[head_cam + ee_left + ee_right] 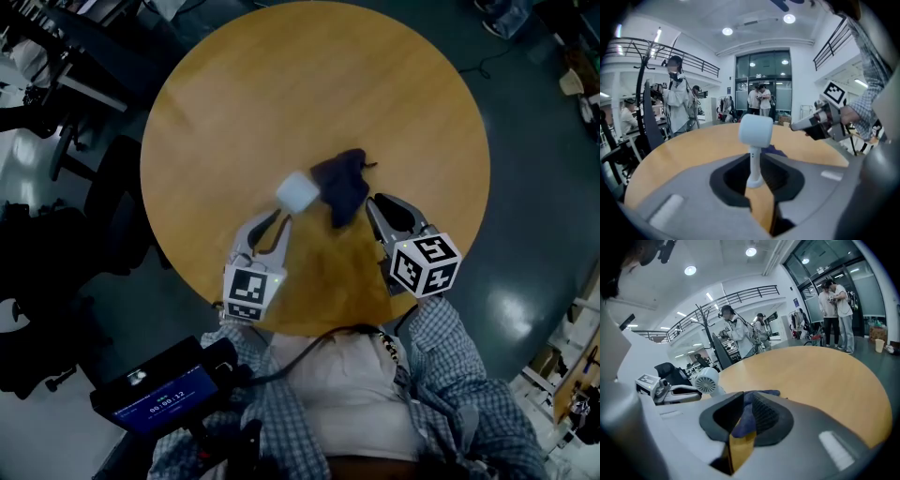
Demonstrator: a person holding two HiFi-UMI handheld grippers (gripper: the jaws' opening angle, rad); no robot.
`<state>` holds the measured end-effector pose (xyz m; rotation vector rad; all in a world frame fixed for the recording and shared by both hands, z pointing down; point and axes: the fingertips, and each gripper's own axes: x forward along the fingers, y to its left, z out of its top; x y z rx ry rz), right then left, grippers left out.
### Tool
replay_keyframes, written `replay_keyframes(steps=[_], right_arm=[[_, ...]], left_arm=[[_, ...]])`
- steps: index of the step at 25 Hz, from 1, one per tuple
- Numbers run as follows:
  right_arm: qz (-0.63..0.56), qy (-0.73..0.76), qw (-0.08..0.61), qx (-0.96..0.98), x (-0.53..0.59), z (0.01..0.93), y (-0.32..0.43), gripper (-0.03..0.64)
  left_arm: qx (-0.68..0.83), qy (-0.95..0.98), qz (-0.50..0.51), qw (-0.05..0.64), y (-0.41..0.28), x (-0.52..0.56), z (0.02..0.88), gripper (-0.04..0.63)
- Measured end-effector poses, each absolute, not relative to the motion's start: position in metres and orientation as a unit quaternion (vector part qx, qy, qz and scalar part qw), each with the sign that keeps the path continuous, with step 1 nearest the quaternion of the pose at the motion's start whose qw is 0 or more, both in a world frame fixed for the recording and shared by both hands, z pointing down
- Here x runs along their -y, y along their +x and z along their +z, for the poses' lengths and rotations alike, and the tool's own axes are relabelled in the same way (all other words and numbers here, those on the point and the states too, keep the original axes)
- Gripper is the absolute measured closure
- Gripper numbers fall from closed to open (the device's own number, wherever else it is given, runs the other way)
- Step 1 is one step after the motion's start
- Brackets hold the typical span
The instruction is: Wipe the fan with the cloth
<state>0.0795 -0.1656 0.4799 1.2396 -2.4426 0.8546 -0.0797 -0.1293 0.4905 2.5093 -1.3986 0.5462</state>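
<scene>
On round table (234,103): small white fan (298,192), upright, likely light, rigid, tippy; left gripper (278,220) clamps its slim stem. Dark cloth (339,186) beside it, soft, limp; right gripper (377,202) pinches its near edge.

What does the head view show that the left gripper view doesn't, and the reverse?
Only the head view: a small screen at the person's waist, and the marker cube on the left gripper. Only the left gripper view: people standing in the room, glass doors, ceiling lights. Both: the round table, the white fan with its stem gripped by the left gripper, the dark cloth and the right gripper holding it.
</scene>
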Motion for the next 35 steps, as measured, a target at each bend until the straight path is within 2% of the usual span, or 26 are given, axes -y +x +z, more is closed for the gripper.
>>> replay_keyframes(steps=[2,3,4,16,21,30,35], right_arm=[[0.29,0.442,0.126,0.839,0.162,0.471,0.084,0.611],[0.291,0.446,0.119,0.838,0.161,0.467,0.085,0.614],[0.292,0.447,0.111,0.838,0.159,0.462,0.085,0.614],[0.248,0.426,0.1,0.864,0.142,0.426,0.06,0.614],[0.271,0.401,0.092,0.87,0.14,0.425,0.051,0.614],[0.239,0.413,0.128,0.869,0.139,0.431,0.058,0.614],[0.24,0.411,0.137,0.869,0.136,0.435,0.057,0.614]], left_arm=[[0.479,0.854,0.173,0.105,-0.079,0.125,0.479,0.564],[0.48,0.855,0.169,0.103,-0.078,0.124,0.474,0.578],[0.481,0.855,0.165,0.1,-0.078,0.122,0.468,0.593],[0.476,0.864,0.15,0.066,-0.074,0.098,0.425,0.595],[0.479,0.865,0.125,0.081,-0.076,0.097,0.422,0.595],[0.472,0.868,0.117,0.097,-0.075,0.1,0.416,0.595],[0.47,0.869,0.127,0.081,-0.082,0.099,0.424,0.595]])
